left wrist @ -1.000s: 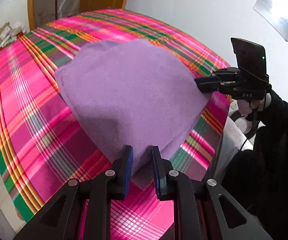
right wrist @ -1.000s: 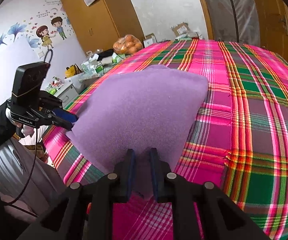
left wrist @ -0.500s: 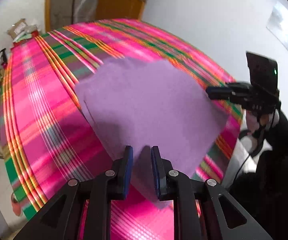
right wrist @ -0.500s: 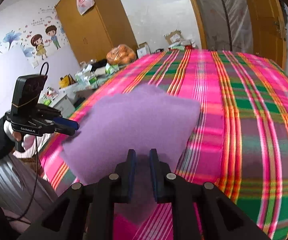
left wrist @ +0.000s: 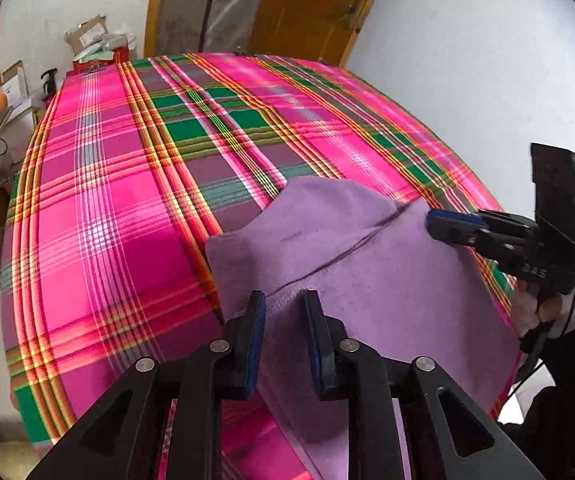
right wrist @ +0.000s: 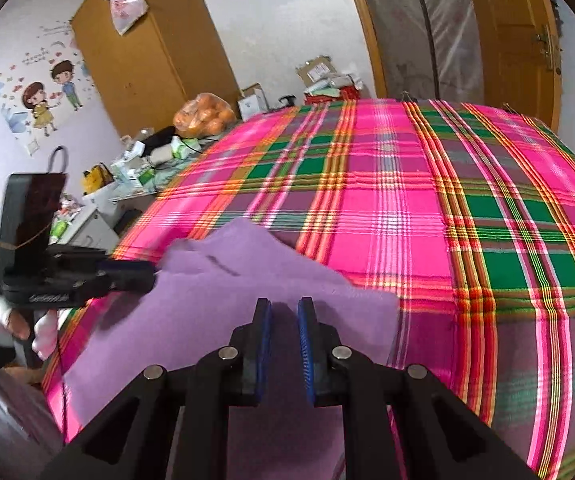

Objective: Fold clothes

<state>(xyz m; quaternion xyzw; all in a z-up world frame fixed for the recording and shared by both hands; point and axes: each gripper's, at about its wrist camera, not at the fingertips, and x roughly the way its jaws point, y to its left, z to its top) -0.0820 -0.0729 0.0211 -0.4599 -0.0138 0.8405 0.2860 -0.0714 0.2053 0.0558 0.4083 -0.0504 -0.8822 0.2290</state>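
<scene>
A purple fleece garment (left wrist: pixel 387 280) lies on the near part of a bed with a pink and green plaid cover (left wrist: pixel 127 200), its near edge lifted and doubled over itself. My left gripper (left wrist: pixel 283 304) has the hem of the garment between its blue pads, and its jaws are opening slightly. In the left wrist view my right gripper (left wrist: pixel 433 224) pinches the garment's right edge. The right wrist view shows the right gripper (right wrist: pixel 284 308) shut on the garment (right wrist: pixel 207 300), with the left gripper (right wrist: pixel 149 276) at the cloth's left edge.
The plaid cover (right wrist: pixel 447 220) stretches away beyond the garment. A wooden door (left wrist: pixel 307 8) stands behind the bed. Left of the bed are a wardrobe (right wrist: pixel 143 52), a bag of oranges (right wrist: pixel 203 116) and a cluttered side table (right wrist: pixel 135 168). White-gloved hands (left wrist: pixel 535 312) hold the grippers.
Both grippers have carried the garment's near edge forward over the rest of it. The visible purple area has shrunk, and a seam and fold now show on top.
</scene>
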